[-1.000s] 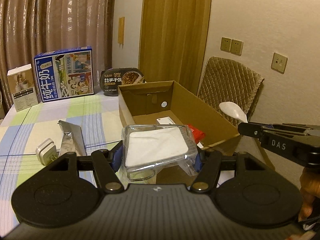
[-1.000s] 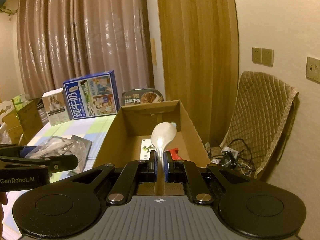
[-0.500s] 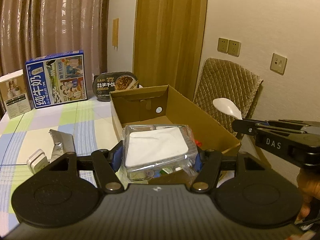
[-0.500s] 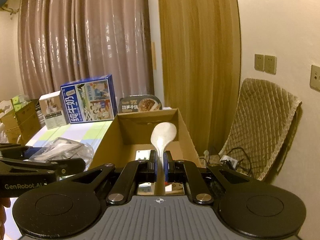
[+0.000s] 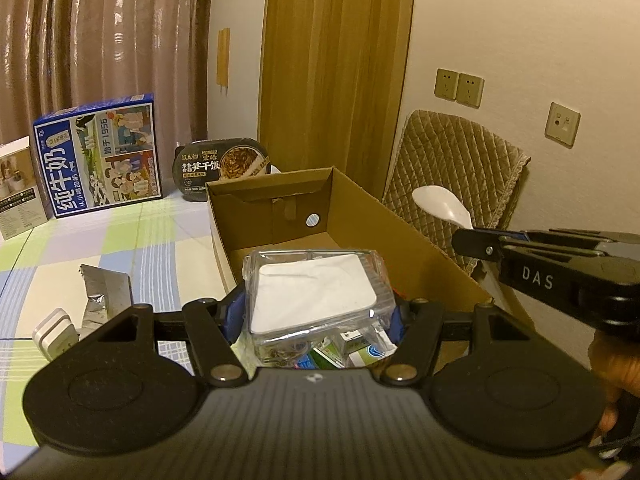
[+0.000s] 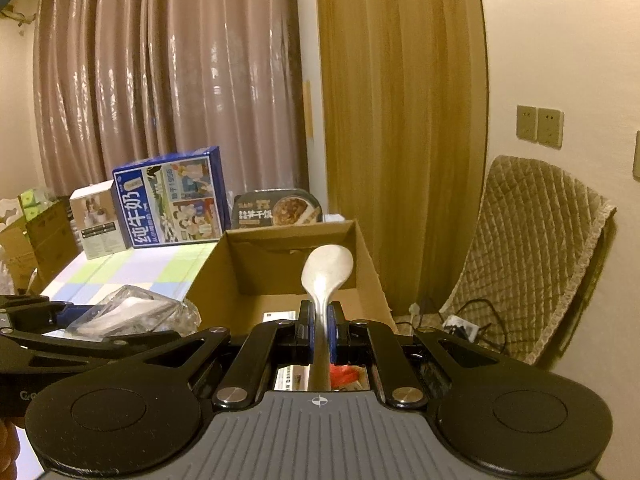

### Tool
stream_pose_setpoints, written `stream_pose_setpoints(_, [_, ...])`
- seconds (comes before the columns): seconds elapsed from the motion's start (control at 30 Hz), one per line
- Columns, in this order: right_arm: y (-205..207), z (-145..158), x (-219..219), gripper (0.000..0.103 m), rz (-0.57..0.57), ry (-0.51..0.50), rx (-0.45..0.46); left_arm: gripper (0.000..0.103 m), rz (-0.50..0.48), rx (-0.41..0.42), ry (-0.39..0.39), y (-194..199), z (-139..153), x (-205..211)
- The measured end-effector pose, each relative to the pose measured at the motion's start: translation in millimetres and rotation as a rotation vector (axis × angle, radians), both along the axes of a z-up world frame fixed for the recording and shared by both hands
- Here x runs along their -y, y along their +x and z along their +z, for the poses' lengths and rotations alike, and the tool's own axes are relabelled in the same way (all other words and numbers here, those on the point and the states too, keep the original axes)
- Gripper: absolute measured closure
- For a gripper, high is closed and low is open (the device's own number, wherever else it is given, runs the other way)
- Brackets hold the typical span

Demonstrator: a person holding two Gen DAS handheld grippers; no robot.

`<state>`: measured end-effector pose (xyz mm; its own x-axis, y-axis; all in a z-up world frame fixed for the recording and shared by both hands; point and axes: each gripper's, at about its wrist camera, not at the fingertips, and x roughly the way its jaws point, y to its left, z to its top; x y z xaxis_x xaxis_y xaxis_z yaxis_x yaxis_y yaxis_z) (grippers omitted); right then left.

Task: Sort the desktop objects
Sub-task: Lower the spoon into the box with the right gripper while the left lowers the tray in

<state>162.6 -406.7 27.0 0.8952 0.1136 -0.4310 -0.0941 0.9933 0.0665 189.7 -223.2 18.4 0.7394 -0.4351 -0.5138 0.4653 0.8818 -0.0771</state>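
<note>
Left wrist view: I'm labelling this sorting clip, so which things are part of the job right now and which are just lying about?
In the job:
- clear packet in left gripper
- white spoon in right gripper
- cardboard box

Lying about:
- milk carton
- meal tray
- small white box
- foil wrapper
- white charger
- quilted chair cover

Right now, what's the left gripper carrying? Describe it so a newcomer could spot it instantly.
Start at the open cardboard box on the checked tablecloth; over its near end the left gripper clamps a clear plastic pack with a flat white rectangle inside. It is the only transparent item: the spoon in the right gripper is opaque white, and the small boxes beneath the pack are printed.
</note>
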Motion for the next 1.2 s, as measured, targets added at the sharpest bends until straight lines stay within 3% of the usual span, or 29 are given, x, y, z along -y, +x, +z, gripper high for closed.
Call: stream_pose_setpoints(1.2, [105, -19, 5, 0.100, 0.044, 0.030, -0.070, 0.043, -0.021, -0.044, 0.020, 96, -19, 26])
